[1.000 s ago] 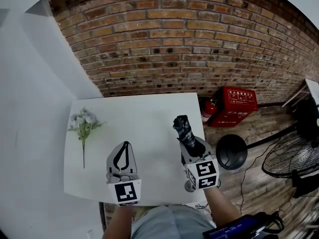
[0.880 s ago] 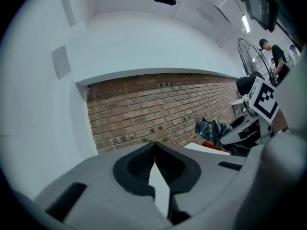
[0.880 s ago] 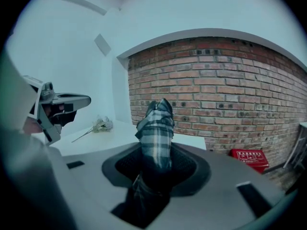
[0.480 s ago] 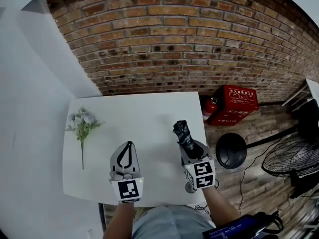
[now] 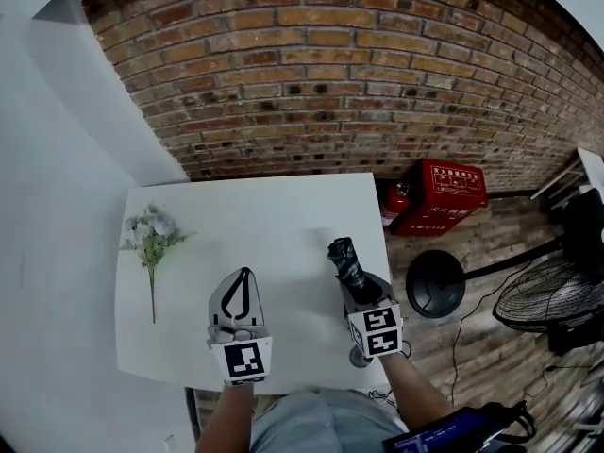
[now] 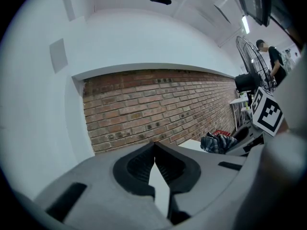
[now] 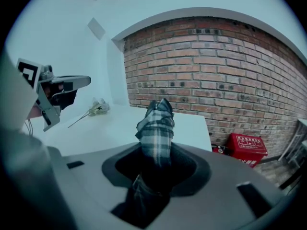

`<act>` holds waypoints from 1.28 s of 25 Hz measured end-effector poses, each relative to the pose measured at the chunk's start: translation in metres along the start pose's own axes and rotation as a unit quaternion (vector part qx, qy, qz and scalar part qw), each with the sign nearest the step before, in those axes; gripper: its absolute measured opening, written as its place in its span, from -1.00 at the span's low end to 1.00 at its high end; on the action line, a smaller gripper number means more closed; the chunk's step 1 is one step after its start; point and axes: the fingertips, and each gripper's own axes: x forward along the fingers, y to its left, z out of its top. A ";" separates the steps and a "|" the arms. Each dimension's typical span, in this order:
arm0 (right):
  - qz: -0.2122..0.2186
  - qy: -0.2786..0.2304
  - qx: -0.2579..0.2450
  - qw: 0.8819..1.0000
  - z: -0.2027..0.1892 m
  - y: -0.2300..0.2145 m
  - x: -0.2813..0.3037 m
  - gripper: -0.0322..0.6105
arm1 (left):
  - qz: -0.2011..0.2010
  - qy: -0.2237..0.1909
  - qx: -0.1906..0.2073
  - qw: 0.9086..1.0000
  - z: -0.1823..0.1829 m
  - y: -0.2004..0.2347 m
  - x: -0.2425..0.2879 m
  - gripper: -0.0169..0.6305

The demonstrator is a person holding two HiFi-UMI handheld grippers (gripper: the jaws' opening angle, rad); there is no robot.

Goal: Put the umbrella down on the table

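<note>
A folded plaid umbrella (image 5: 346, 259) (image 7: 156, 128) sticks out forward from my right gripper (image 5: 358, 281), which is shut on it over the right part of the white table (image 5: 274, 225). In the right gripper view the umbrella (image 7: 156, 128) runs between the jaws and points toward the brick wall. My left gripper (image 5: 238, 295) hovers over the table's near middle, jaws shut with nothing between them (image 6: 154, 153). The left gripper view also catches the umbrella (image 6: 218, 142) at its right side.
An artificial flower sprig (image 5: 151, 239) lies on the table's left part. On the wooden floor to the right stand a red box (image 5: 442, 196), a fire extinguisher (image 5: 394, 203), a round black base (image 5: 436, 286) and a fan (image 5: 552, 300). A brick wall (image 5: 330, 74) backs the table.
My right gripper has sunk toward the table with the umbrella still in it. The left gripper dropped a little too.
</note>
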 end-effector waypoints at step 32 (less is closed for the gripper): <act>0.008 0.078 -0.005 0.997 -0.036 0.002 0.022 -0.38 | -0.007 0.013 -0.017 1.000 -0.005 -0.003 0.002 -0.92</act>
